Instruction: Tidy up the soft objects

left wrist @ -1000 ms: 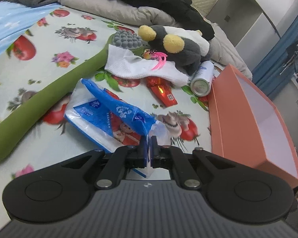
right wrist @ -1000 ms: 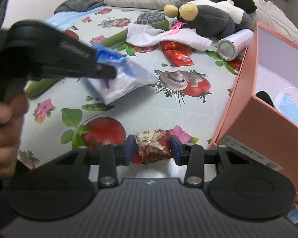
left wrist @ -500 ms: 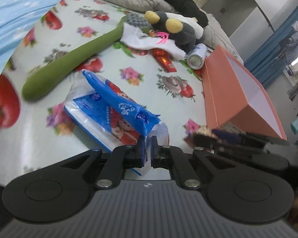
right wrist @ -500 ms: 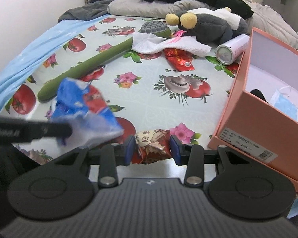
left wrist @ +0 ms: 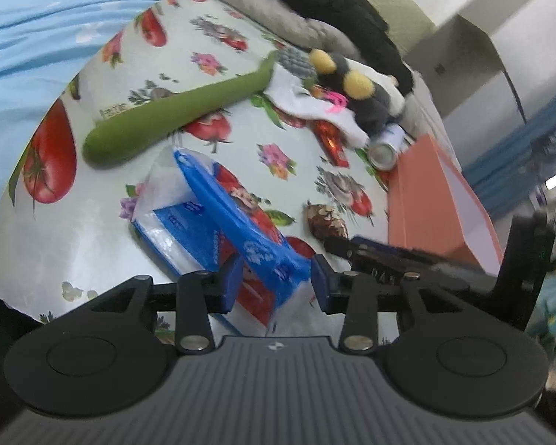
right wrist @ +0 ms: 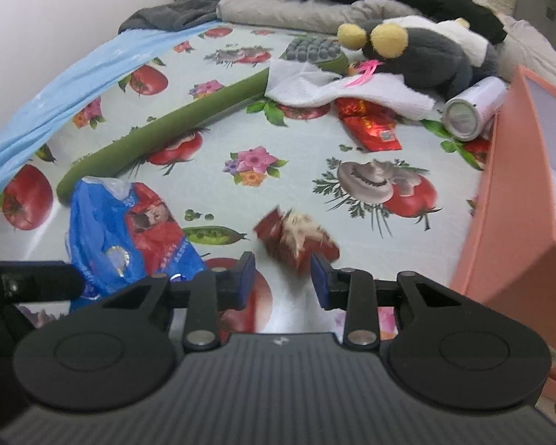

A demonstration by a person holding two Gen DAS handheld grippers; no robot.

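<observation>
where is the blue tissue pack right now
The blue tissue pack lies on the fruit-print sheet, its near end between the open left gripper, just below the green plush stick; the right wrist view shows it lower left.

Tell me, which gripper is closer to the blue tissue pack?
Left. The left gripper has just opened, with the tissue pack lying between its jaws. The right gripper is off beside it, by the snack packet.

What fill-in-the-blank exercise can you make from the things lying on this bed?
1. The can lies on its ___ beside the orange box.
2. The grey plush toy has two round ___ ears.
3. The white cloth partly covers a ___ foil packet.
Missing words: side; yellow; red.
</observation>
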